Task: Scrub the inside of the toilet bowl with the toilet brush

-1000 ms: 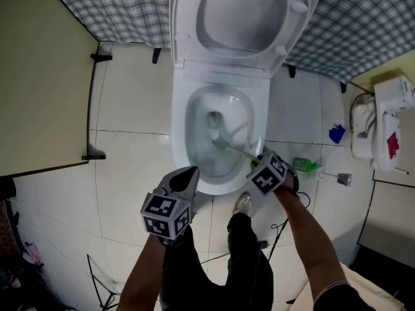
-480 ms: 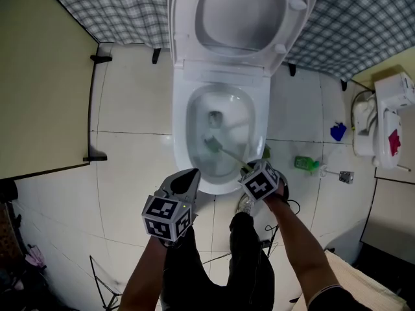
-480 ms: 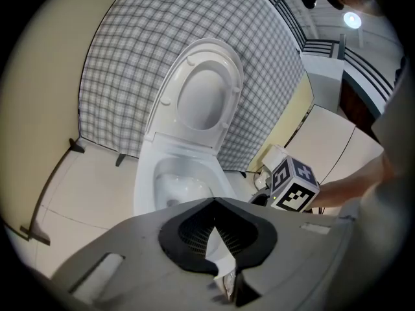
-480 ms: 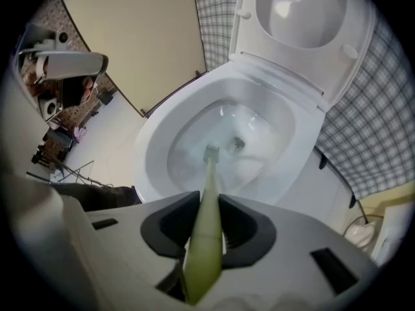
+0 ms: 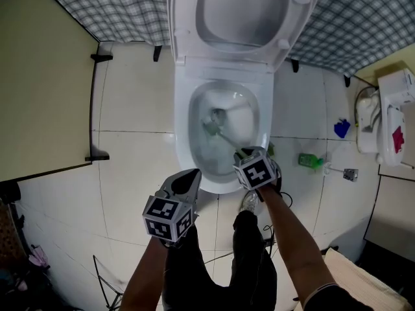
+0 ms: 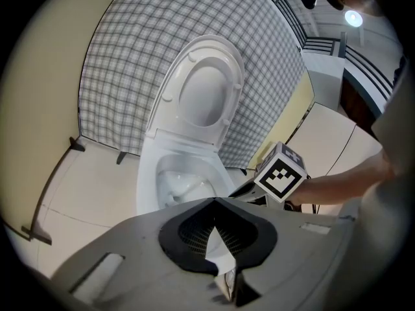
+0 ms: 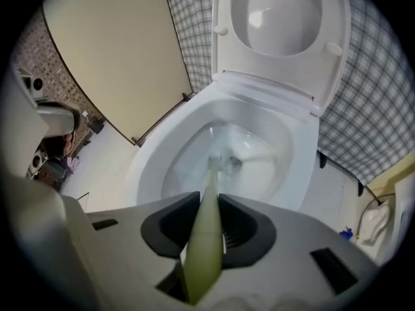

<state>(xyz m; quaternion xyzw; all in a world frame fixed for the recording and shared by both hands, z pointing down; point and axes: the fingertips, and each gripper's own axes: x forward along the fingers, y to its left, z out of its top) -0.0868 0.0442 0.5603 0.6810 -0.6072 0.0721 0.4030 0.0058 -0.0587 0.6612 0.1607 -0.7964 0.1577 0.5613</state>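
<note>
The white toilet bowl [image 5: 183,135] stands with its lid up [image 5: 241,10]. My right gripper [image 5: 248,155] hangs over the bowl's near right rim and is shut on the pale green toilet brush handle [image 7: 203,238]. The handle slants down into the bowl, and the bristle head [image 5: 214,122] sits near the drain hole, in the water [image 7: 217,164]. My left gripper [image 5: 189,175] is shut with nothing in it, just outside the bowl's near rim. In the left gripper view its joined tips [image 6: 216,201] point at the bowl [image 6: 148,185], with the right gripper's marker cube [image 6: 280,177] beside them.
A beige partition [image 5: 39,76] stands on the left and a plaid wall [image 5: 363,24] lies behind the toilet. On the tiles to the right lie a green bottle [image 5: 310,161], a blue item [image 5: 342,129] and a white fixture [image 5: 389,118]. The person's shoe [image 5: 246,203] is below the bowl.
My right gripper has slid left along the bowl's near rim and rolled. The brush head has swept from the bowl's near side toward the drain. The left gripper has stayed put.
</note>
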